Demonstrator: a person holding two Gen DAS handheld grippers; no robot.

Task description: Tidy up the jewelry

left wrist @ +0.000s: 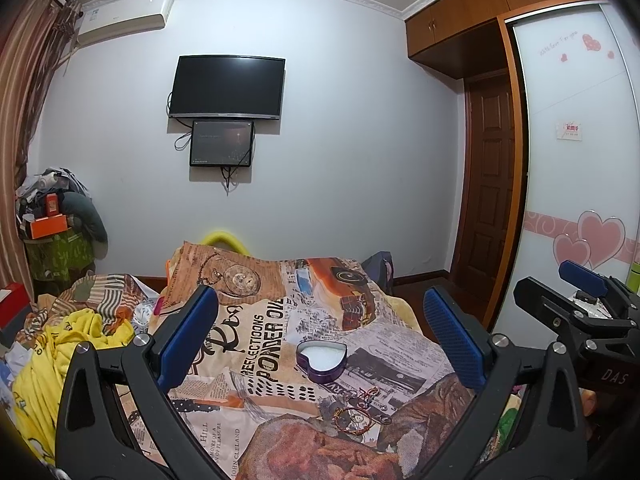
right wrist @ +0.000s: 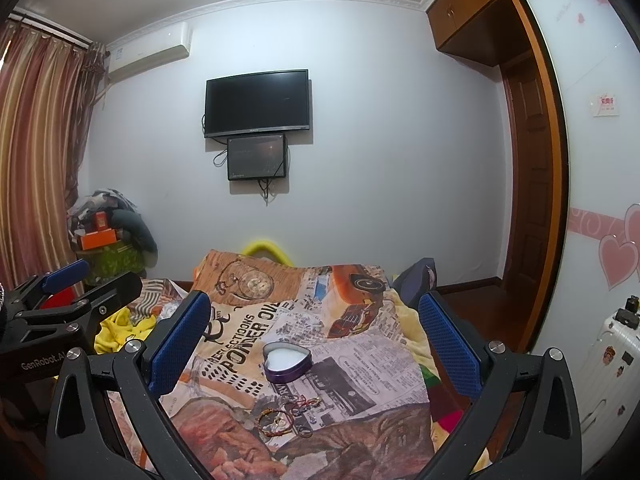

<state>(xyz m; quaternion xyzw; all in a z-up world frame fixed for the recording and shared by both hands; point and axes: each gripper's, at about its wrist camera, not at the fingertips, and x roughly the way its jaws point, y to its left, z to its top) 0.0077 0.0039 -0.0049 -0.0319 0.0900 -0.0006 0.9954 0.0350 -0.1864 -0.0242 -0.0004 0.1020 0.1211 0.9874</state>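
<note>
Bed, heart-shaped tin, loose jewelry: sorting not yet begun.

Bed (left wrist: 360, 344) under a newsprint-pattern blanket (right wrist: 360, 376); on it a purple heart-shaped tin (right wrist: 287, 362), lid off, white lining bare, nothing stowed inside. Just in front of the tin lies a small tangle of jewelry (right wrist: 286, 416): a red-and-gold beaded bracelet (left wrist: 354, 420), with thin cords and rings. Left tongs (left wrist: 320, 336) and right tongs (right wrist: 316, 340) both spread wide, empty, held above the pieces. By appearance, every item remains to be placed.

Purple heart tin (right wrist: 287, 361) with white lining on newsprint-collage blanket (right wrist: 360, 360); yellow cloth (left wrist: 60, 360) at nine o'clock; blue-padded black grippers.
</note>
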